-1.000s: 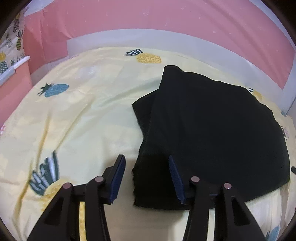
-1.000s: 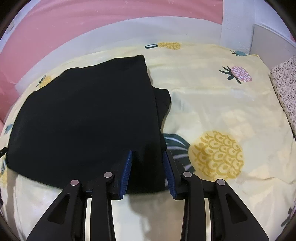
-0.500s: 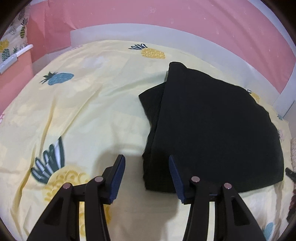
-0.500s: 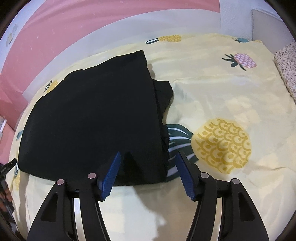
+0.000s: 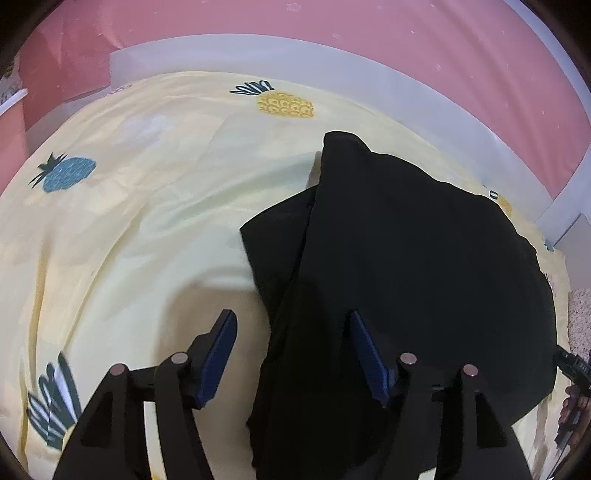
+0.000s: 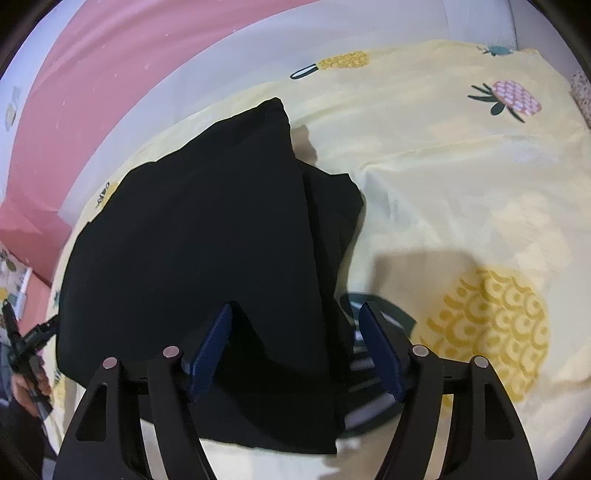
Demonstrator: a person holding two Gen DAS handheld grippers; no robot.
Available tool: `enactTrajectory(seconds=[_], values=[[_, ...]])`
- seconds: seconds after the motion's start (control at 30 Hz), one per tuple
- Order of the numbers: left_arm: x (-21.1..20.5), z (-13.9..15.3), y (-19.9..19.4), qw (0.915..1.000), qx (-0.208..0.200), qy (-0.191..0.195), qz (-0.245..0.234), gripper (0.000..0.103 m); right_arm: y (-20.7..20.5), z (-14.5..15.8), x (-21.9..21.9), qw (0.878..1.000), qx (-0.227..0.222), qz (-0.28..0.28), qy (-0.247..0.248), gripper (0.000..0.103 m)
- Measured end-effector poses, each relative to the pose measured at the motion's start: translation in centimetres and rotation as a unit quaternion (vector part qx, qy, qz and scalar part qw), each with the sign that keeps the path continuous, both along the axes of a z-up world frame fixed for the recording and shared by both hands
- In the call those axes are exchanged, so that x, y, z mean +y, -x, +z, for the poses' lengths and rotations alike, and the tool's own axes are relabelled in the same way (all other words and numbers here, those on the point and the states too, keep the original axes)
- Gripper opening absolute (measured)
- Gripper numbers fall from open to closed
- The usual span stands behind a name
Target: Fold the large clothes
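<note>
- The folded black fabric garment lay flat on the pale yellow bedsheet printed with pineapples, a narrower layer of black cloth sticking out along each of its side edges.
- The left gripper, black-armed with blue pads, hovered over the garment's near left corner with its jaws spread wide; the left pad stood over bare sheet, the right pad over the black cloth, and the cloth's edge ran between them. Neither pad pinched anything.
- The right gripper, of the same build, was likewise spread apart over the near right corner; its left pad sat above the black cloth, its right pad above a dark green pineapple crown on the sheet, with the cloth's edge passing between.
- Each gripper showed at the far rim of the other's view, held in a person's hand.
- A large yellow pineapple print lay just right of the garment.
- Beyond the bed ran a white rail and a pink wall.
</note>
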State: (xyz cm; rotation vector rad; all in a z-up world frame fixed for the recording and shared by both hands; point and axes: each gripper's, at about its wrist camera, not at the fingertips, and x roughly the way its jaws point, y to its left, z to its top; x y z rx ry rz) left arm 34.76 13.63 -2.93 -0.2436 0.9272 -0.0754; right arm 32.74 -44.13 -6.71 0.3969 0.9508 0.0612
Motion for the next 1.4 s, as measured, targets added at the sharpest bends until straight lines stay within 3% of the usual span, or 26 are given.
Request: enactTrajectory(seconds=[0.43, 0.73, 0.9, 1.07, 1.23, 1.4], values=[[-1.2, -0.5, -2.7, 0.9995, -0.01, -0.008, -0.028, 0.074, -3.5, -1.1, -1.1, 0.999, -0.004, 0.011, -0.049, 0.076], [-2.2, -1.3, -4.3, 0.9991, -0.012, -0.004, -0.04, 0.085, -5.2, -2.3, -2.0, 0.996, 0.002, 0.026, -0.091, 0.077], [-1.1, -2.7, -5.6, 0.9984, 0.008, 0.041, -0.037, 0.096, -6.1, -3.3, -2.5, 0.992, 0.004, 0.033, -0.119, 0.08], [-0.7, -3.6, -6.5, 0.9963, 0.023, 0.072, -0.041, 0.1, -6.0, -3.7, -2.7, 0.99, 0.004, 0.036, -0.136, 0.082], [0.0, -4.9, -8.2, 0.9893, 0.052, 0.129, -0.043, 0.103, -6.7, -4.2, -2.9, 0.987, 0.015, 0.048, -0.154, 0.084], [-0.6, -5.2, -9.2, 0.9899, 0.055, 0.124, -0.043, 0.103, -7.8, -4.4, -2.3, 0.987, 0.019, 0.066, -0.148, 0.083]])
